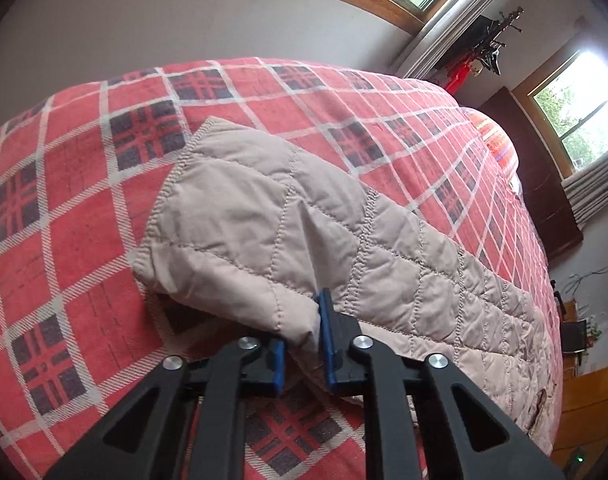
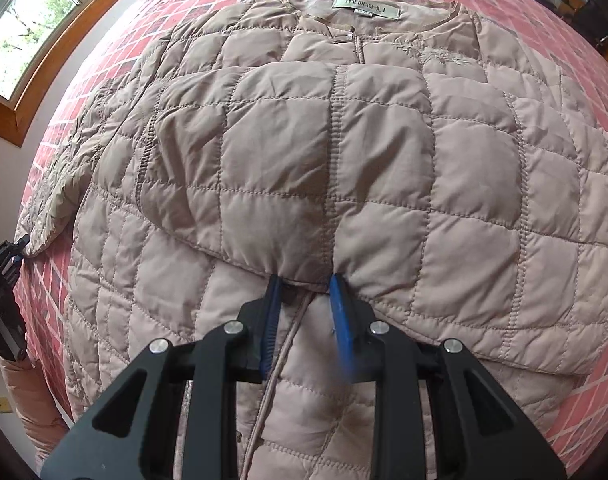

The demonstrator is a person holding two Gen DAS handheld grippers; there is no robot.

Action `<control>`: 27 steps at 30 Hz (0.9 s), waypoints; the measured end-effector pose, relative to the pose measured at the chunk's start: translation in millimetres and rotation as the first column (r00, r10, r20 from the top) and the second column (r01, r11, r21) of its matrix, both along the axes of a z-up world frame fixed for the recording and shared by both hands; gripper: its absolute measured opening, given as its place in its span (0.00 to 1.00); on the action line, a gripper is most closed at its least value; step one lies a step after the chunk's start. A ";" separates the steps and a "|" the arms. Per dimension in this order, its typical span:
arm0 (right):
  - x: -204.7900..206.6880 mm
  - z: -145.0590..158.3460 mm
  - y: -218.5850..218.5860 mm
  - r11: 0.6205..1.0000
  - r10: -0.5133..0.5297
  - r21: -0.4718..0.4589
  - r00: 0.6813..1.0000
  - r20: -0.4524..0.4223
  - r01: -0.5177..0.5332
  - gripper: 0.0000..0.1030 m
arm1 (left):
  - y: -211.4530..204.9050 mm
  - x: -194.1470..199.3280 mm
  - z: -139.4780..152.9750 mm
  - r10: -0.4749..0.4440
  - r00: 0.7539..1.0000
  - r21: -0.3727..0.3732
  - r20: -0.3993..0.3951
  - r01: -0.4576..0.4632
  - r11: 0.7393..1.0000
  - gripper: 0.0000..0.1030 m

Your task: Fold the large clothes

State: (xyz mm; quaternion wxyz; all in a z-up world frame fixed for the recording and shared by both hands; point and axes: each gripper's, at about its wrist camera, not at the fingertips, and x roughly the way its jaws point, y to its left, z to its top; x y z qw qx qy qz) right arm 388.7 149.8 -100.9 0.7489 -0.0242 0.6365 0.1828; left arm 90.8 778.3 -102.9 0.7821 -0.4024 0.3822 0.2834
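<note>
A beige quilted jacket point(image 2: 384, 160) lies front up on a red plaid bedspread point(image 2: 576, 412), its collar label point(image 2: 366, 9) at the far end. One sleeve point(image 2: 295, 168) is folded across the chest. Its cuff edge lies at the tips of my right gripper point(image 2: 306, 300), whose blue pads point(image 2: 271, 320) stand apart; the right pad is blurred. My left gripper point(image 1: 304, 344) is shut on the cuff end of the other sleeve point(image 1: 239, 220), lifted a little off the bedspread point(image 1: 63, 220). That gripper point(image 2: 3, 276) also shows at the left edge of the right wrist view.
The bed fills both views. A white wall point(image 1: 103, 20) and wood-framed windows point(image 1: 576, 120) stand beyond it. A dark headboard point(image 1: 544, 184) and wooden furniture point(image 1: 592, 412) are at the right. A person's pink sleeve point(image 2: 27, 396) is behind the left gripper.
</note>
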 end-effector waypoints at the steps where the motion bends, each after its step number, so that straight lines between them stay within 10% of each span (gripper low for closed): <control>1: -1.5 0.2 -1.2 1.000 0.002 -0.002 1.000 0.003 -0.002 0.26 | 0.2 0.7 0.0 0.002 1.000 0.001 0.001 -0.002 1.000 0.09; 13: -3.3 -4.9 -1.3 1.000 0.001 0.002 1.000 0.005 -0.001 0.26 | -80.1 23.7 72.2 -0.171 0.981 0.283 0.091 0.139 0.949 0.05; 27: -2.1 -4.2 -7.9 0.999 -0.003 0.033 1.000 -0.002 0.003 0.24 | -272.7 97.4 103.2 -0.585 0.807 0.402 0.081 0.510 0.760 0.05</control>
